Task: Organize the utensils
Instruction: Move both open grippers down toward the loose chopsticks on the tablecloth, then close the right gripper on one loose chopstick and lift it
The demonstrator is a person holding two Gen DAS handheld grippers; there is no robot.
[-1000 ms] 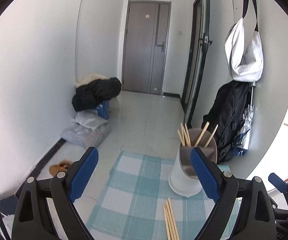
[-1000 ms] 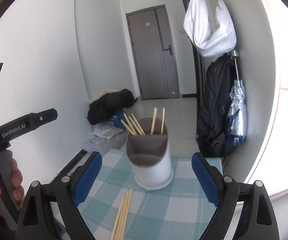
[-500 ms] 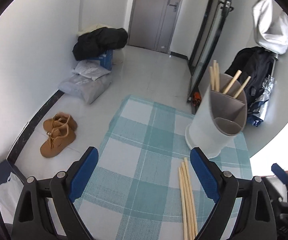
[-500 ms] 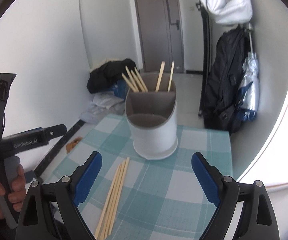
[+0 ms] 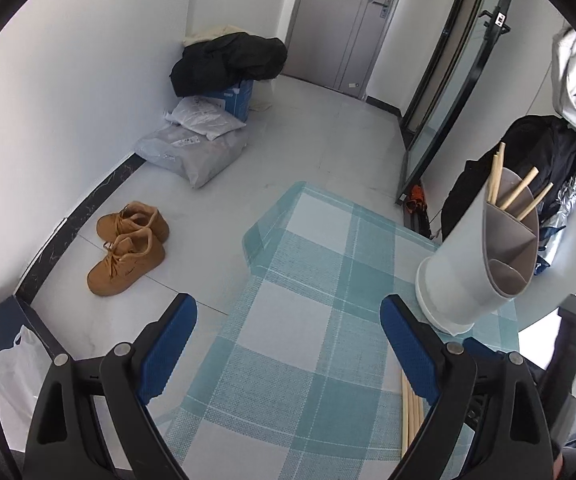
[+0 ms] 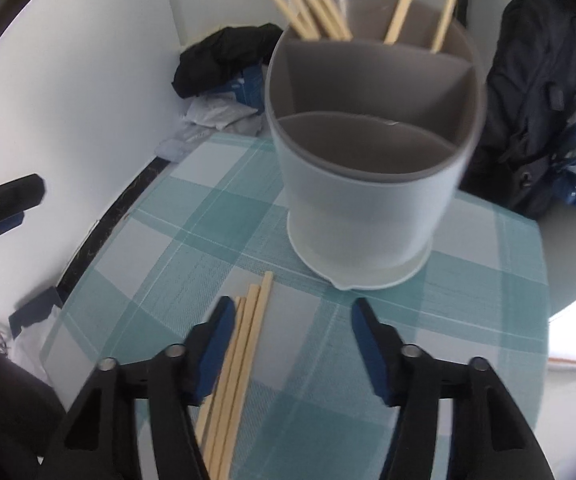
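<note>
A white utensil holder (image 6: 368,208) with a grey divided insert stands on the teal checked cloth (image 6: 192,240). Several wooden chopsticks (image 6: 316,8) stick up from its back compartments; the front compartment looks empty. Loose chopsticks (image 6: 248,340) lie on the cloth in a bundle. My right gripper (image 6: 294,312) hovers low over them with its jaws closing; the bundle sits just inside the left finger, and no pad presses on it. My left gripper (image 5: 288,320) is open over bare cloth, with the holder (image 5: 476,264) to its right and the loose chopsticks (image 5: 410,412) by its right finger.
The cloth's left edge (image 5: 248,248) drops to a tiled floor with brown boots (image 5: 128,248), plastic bags (image 5: 192,152) and a black jacket (image 5: 224,60) on a box. A black backpack (image 6: 528,100) hangs behind the holder. The left gripper (image 6: 4,196) shows at the right view's left edge.
Both grippers have dropped and tipped downward toward the table. The right one came close to the holder and loose chopsticks, and its jaws have narrowed. The left jaws stayed wide.
</note>
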